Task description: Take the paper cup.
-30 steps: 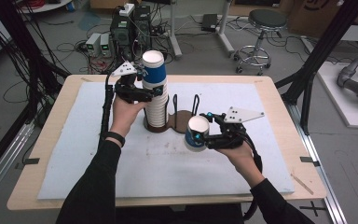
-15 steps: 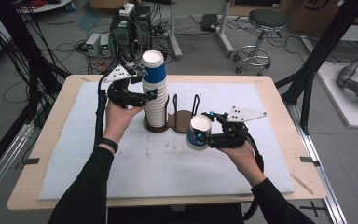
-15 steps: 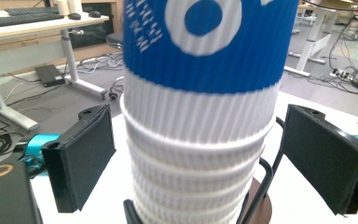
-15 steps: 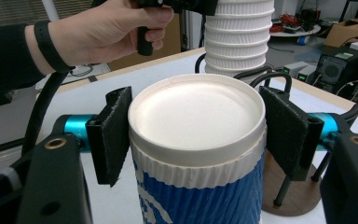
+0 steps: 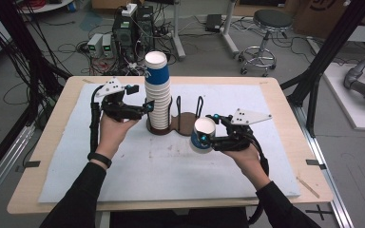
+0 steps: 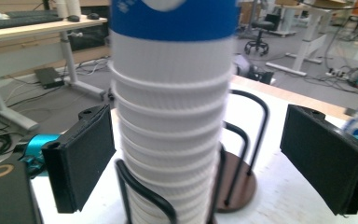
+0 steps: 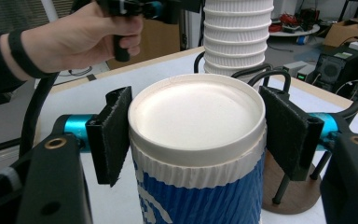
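Left gripper [image 5: 148, 107]: held level beside the cup stack [image 5: 157, 90], jaws apart either side of it, not pressing. Right gripper [image 5: 208, 138]: level, clamped on a single blue cup [image 5: 203, 135] above the desk [image 5: 275, 102]. Stack stands in a wire holder [image 5: 178, 124]. The right gripper view adds the cup's upturned white base.
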